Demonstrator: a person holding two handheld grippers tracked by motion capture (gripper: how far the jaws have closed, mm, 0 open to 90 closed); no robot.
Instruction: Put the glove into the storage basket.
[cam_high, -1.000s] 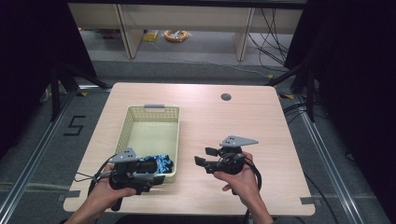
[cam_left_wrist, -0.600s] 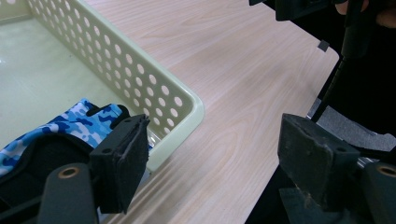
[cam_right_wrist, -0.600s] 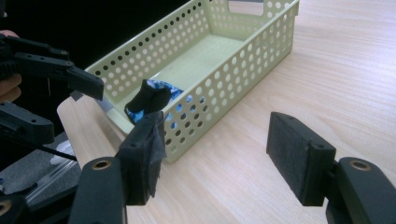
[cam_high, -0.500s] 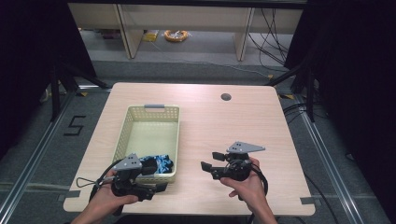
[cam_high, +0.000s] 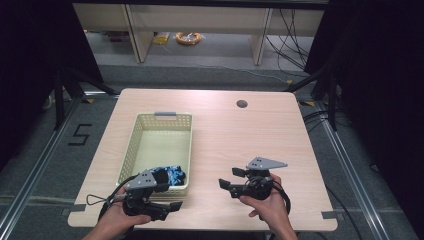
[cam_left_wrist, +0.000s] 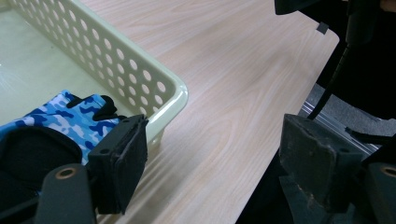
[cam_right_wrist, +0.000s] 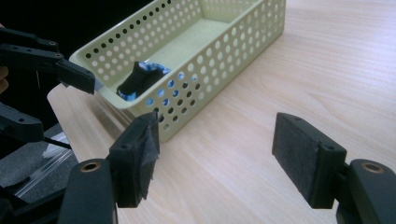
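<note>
With the blue camo glove (cam_high: 169, 175) already lying in the near end of the basket (cam_high: 161, 117), both the left gripper (cam_high: 167, 196) and right gripper (cam_high: 233, 179) were empty, the right's jaws just opening, so I'd pull them back slow without bumping the rim.

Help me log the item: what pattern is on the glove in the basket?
Blue camouflage with black parts on the glove; clearest in the left gripper view.

Blue camouflage glove (cam_high: 169, 176) with black trim, crumpled, lying inside the pale yellow perforated basket (cam_high: 150, 121) at its near end. High view: lower left of centre. Basket upright on the counter (cam_high: 240, 135).
</note>
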